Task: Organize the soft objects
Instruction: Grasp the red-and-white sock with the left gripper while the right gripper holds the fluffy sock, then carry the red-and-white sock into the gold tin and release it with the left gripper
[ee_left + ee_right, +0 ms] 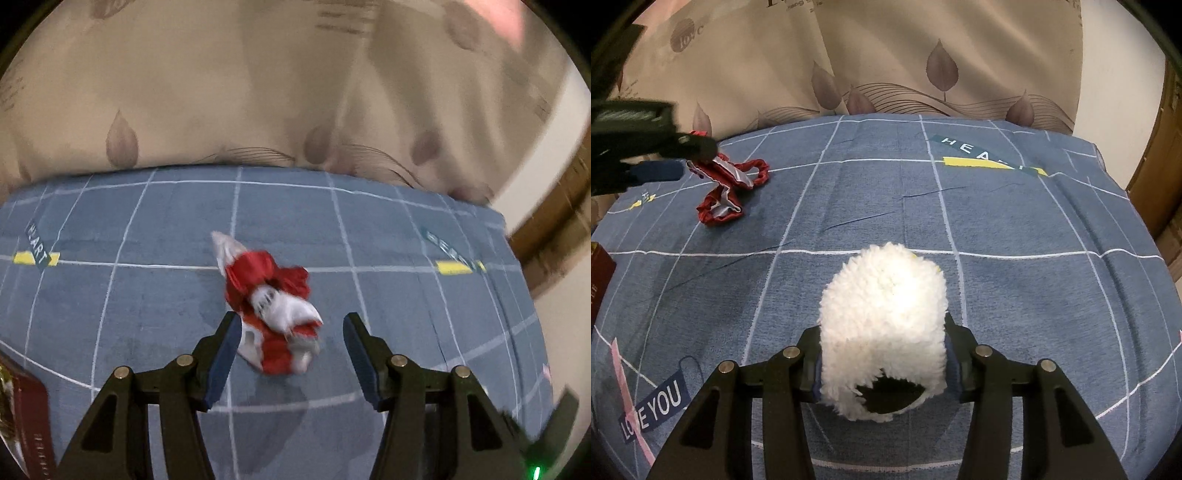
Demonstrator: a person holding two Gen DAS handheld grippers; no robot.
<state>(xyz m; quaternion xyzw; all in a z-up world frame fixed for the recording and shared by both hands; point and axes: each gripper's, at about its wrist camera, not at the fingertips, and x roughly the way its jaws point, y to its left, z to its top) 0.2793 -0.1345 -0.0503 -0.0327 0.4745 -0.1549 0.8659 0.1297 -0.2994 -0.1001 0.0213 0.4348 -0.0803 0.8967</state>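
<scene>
Right wrist view shows my right gripper (pixel 882 363) clamped on a fluffy white fleece piece (pixel 884 325), rounded and shaggy, held just over the blue grid-patterned sheet (pixel 1015 258). My left gripper (pixel 291 334) is spread wide above a crumpled red-and-white cloth (pixel 271 306) lying on that sheet, one pad (pixel 231 341) close beside it, behind them a beige leaf-print curtain (pixel 221 92).

Blue grid-checked bedsheet (pixel 1015 229) over bed, printed "HEART" and "LOVE YOU" labels. Lying on it: crumpled red-and-white cloth (pixel 275 306), far left. Dark red box (pixel 600 275) at left edge.
</scene>
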